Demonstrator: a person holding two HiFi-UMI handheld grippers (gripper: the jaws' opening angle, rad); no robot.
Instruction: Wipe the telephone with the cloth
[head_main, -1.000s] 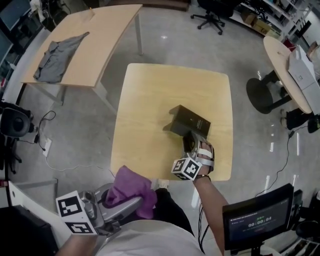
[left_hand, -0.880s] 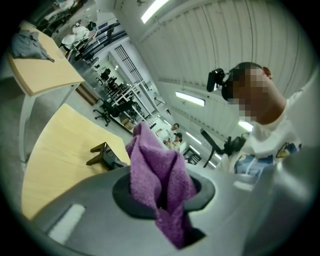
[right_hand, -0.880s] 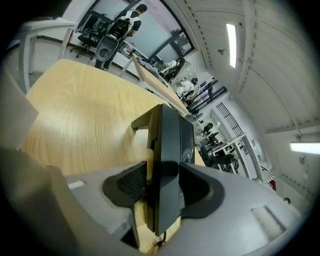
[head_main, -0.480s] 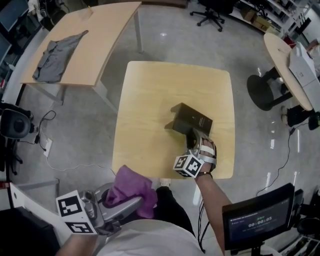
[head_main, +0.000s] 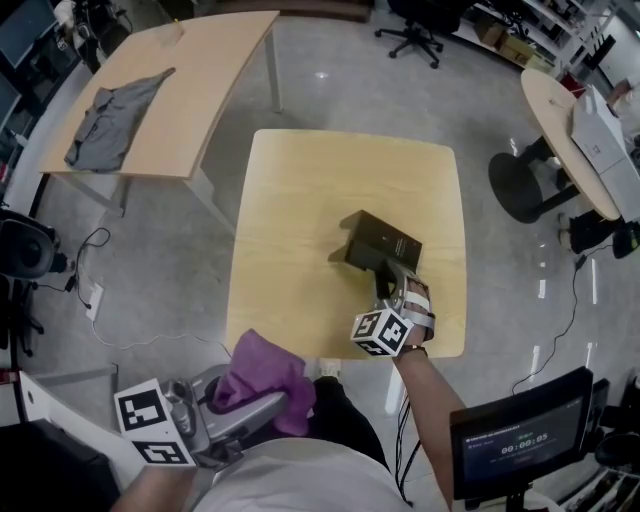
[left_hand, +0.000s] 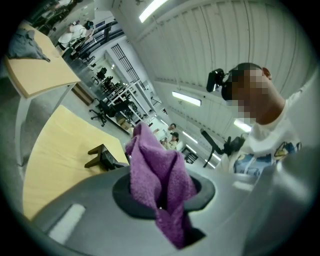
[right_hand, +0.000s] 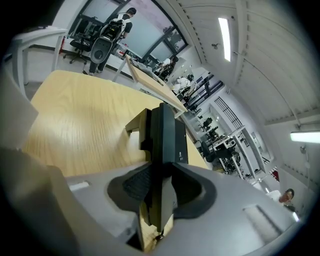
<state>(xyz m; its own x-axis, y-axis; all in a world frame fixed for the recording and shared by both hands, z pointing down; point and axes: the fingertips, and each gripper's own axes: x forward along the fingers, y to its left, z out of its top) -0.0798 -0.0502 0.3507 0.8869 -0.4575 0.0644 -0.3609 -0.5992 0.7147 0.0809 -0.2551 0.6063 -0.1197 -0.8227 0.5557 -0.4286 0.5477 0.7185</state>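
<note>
Purple cloth (head_main: 262, 375) is pinched in the closed jaws of the left gripper (head_main: 280, 405) exactly as it was a second ago, held off the surface (head_main: 300, 220) beyond its near edge, close to the person's body. The change is on the right: the jaws of the right gripper (head_main: 385, 280) have just been closing, and they now sit against the near end of the black telephone (head_main: 382, 243), which lies in the right half of the surface, close to its right edge and nearer the near edge than the far one. The telephone itself has barely shifted.

From the head view the right jaws are largely hidden beneath the hand and the marker cube, so the contact cannot be read there. The right gripper view shows it: the telephone (right_hand: 165, 145) stands edge-on between the two dark pads, both flush against it. The left gripper view shows the cloth (left_hand: 157, 172) bunched upward out of the jaws, its tail hanging below, with the telephone (left_hand: 102, 156) small and well apart in the background
</note>
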